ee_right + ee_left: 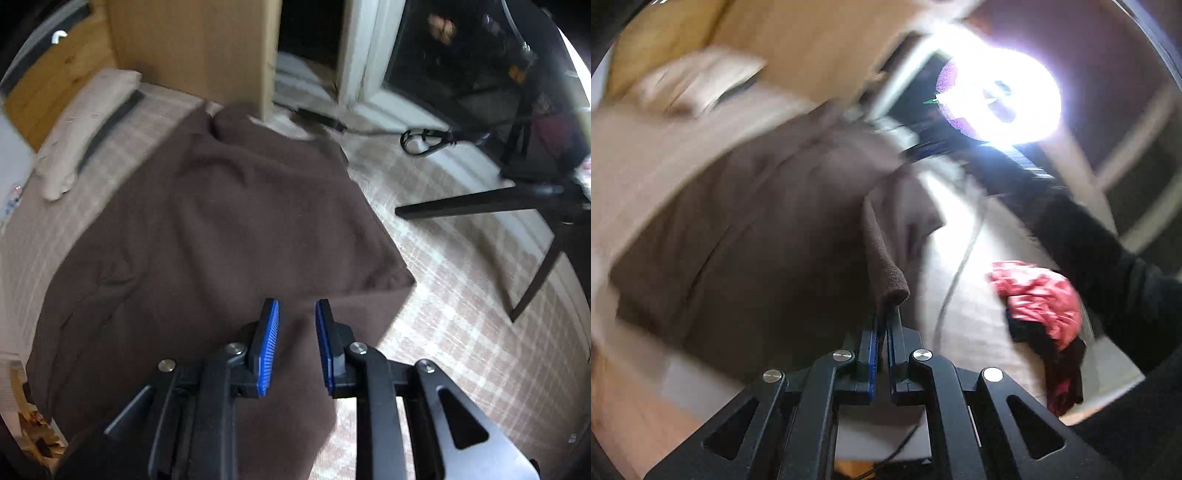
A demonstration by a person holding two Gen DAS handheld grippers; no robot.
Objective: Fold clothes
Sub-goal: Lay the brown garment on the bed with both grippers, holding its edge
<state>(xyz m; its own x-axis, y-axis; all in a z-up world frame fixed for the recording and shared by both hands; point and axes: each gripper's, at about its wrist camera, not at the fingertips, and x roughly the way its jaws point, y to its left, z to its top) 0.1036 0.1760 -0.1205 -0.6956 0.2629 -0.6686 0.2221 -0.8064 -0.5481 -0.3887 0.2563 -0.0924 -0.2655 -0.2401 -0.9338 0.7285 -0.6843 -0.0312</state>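
Brown garment (221, 229), fleece-like, lies spread over a bed with a pale plaid cover (461, 295); most of it flat, creased toward the far end, one corner jutting toward the right side of the bed. In the left wrist view, one rolled edge of it is lifted off the bed and stands above the rest of the cloth.

Left gripper (891, 312): jaws clenched, blue pads pinching that raised brown edge. View heavily blurred.

Right gripper (297, 310): jaws parted, blue pads (267, 343) apart with nothing pressed between them; brown cloth shows below through the gap, near the garment's front edge. Contact with the cloth cannot be told.

Around: folded beige cloth (85, 125) at the far left of the bed, beside a wooden headboard (55, 81). Tall wooden panel (195, 48) behind the garment. Black tripod legs (535, 206) standing on the bed's right part; coiled black cable (424, 140) near the far edge. Left wrist view also shows a crumpled pink-red garment (1041, 295) on the bed to the right, a dark sleeve (1108, 258) above it, and a glaring ring light (1001, 96).
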